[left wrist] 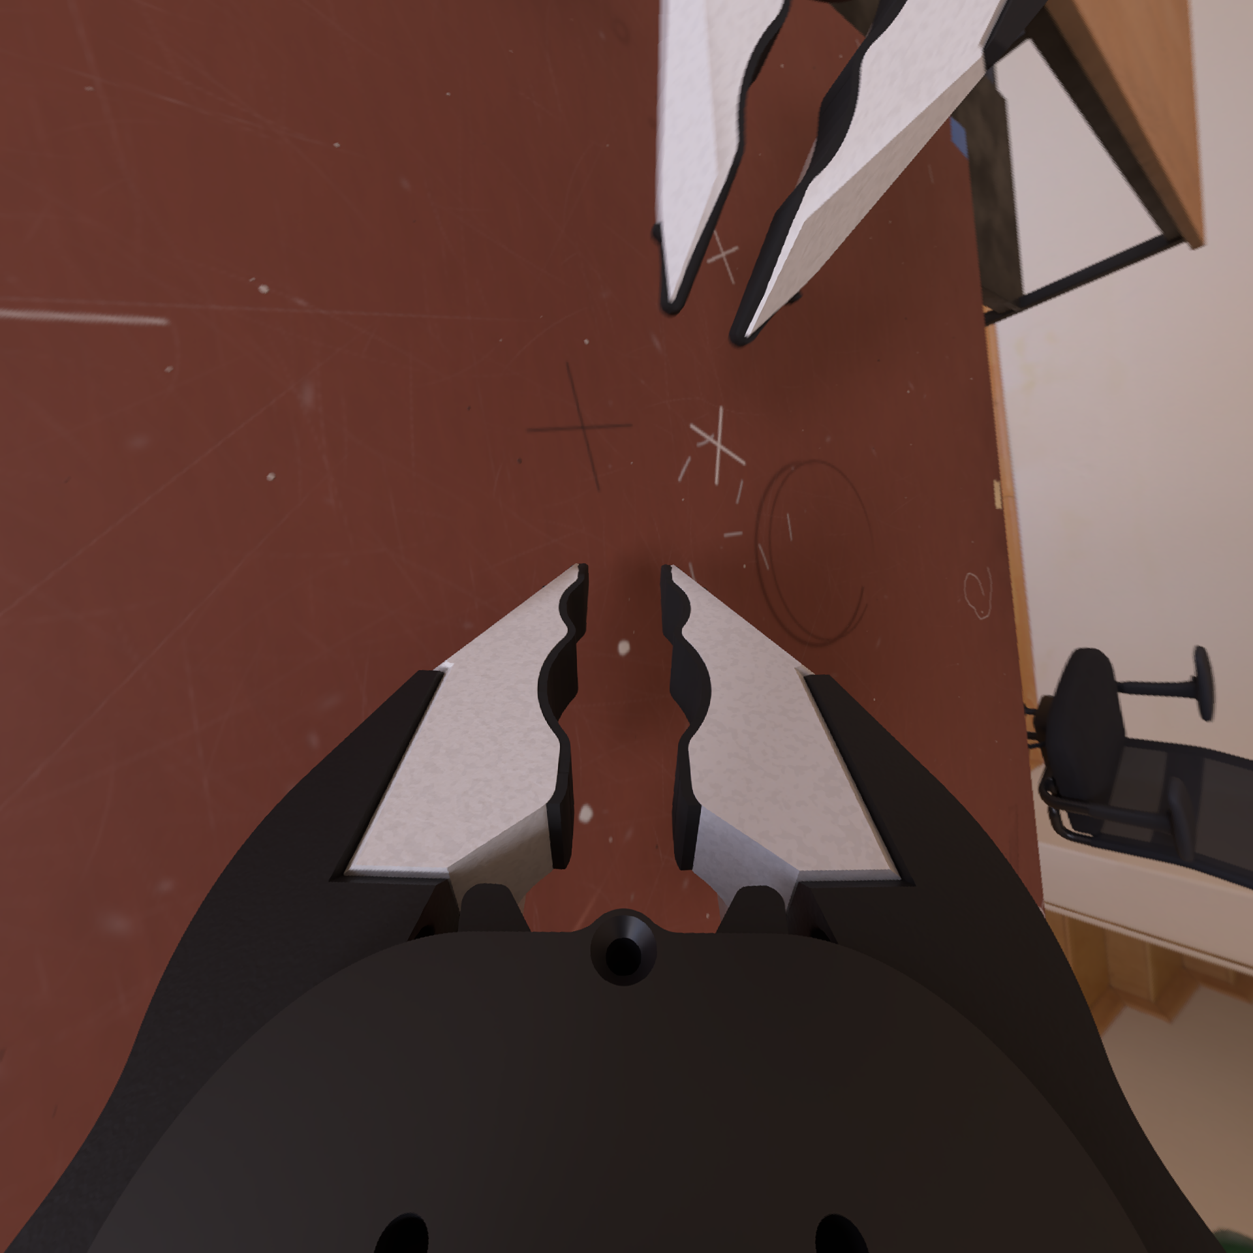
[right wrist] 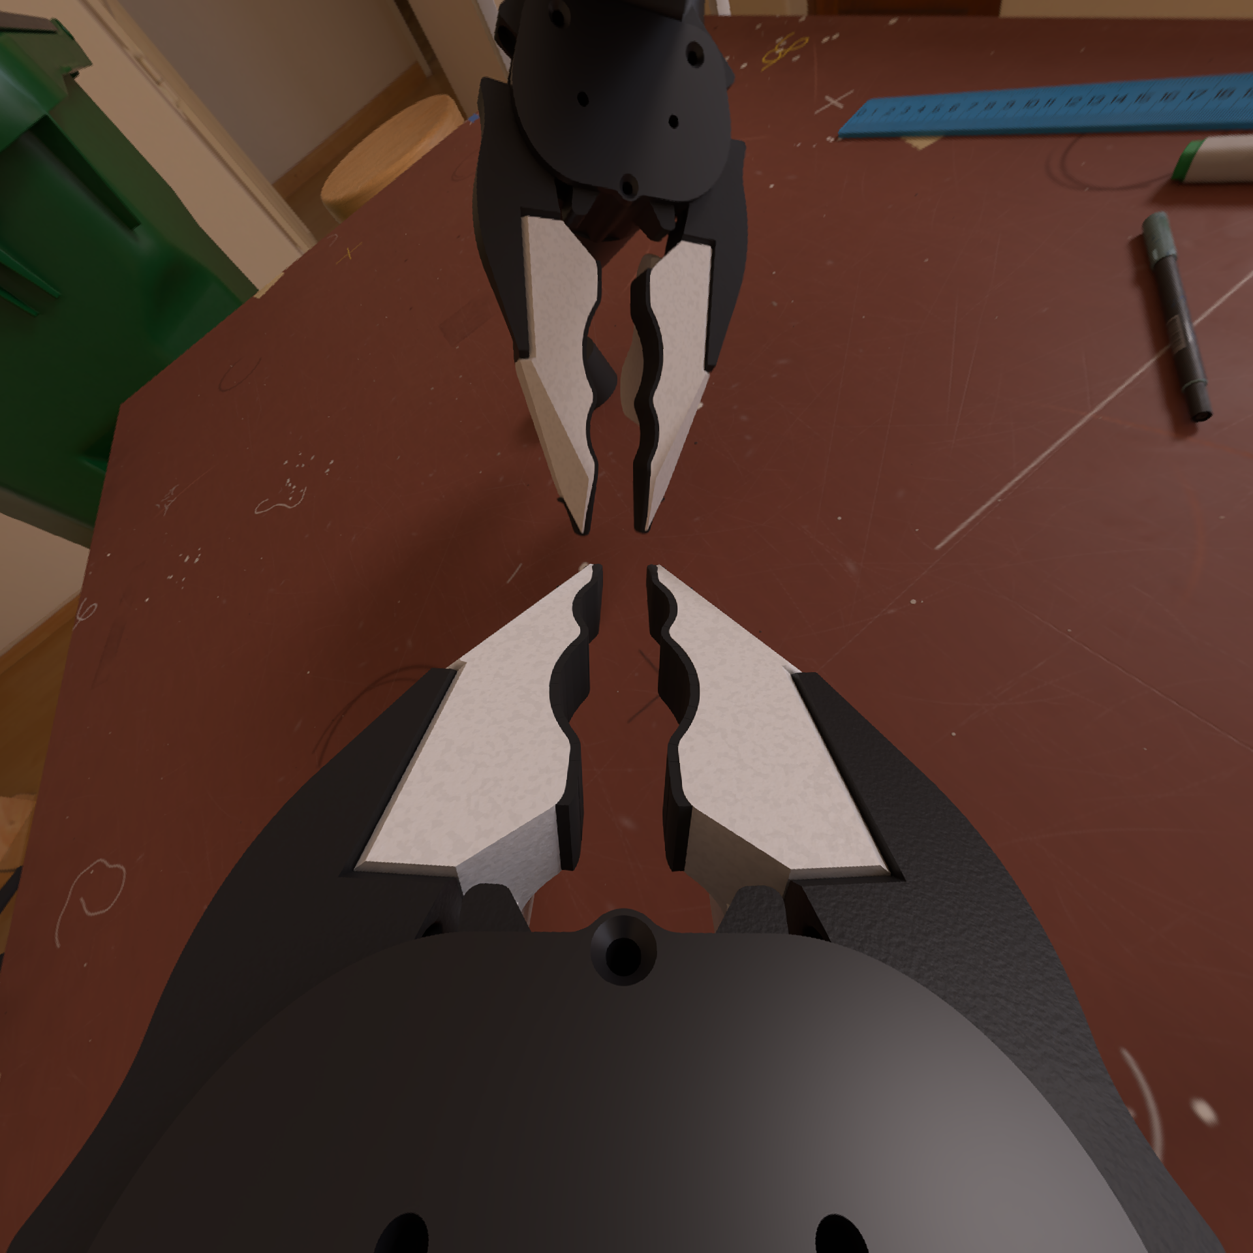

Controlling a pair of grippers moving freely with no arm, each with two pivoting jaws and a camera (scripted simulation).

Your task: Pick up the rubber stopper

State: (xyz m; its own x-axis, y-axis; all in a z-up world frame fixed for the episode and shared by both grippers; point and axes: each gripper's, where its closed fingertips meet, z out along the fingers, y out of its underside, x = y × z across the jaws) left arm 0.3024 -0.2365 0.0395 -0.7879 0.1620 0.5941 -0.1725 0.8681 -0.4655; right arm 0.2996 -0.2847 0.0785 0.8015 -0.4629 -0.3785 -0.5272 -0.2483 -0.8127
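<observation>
I cannot pick out the rubber stopper in either view. My left gripper (left wrist: 624, 569) hangs over the scratched red-brown table (left wrist: 271, 474), jaws a little apart with nothing between them. My right gripper (right wrist: 624, 569) is also slightly open and empty. The two point at each other, tips close together over the table. The right gripper shows at the top of the left wrist view (left wrist: 705, 322), and the left gripper shows at the top of the right wrist view (right wrist: 613, 529). A small dark and beige shape behind the left gripper's fingers (right wrist: 563, 380) is too hidden to tell.
A blue ruler (right wrist: 1044, 108), a green-capped tube (right wrist: 1214, 159) and a dark marker pen (right wrist: 1176, 319) lie at the far right of the table. A green bin (right wrist: 88, 271) and a wooden stool (right wrist: 386, 156) stand beyond the left edge. An office chair (left wrist: 1119, 746) stands off the table.
</observation>
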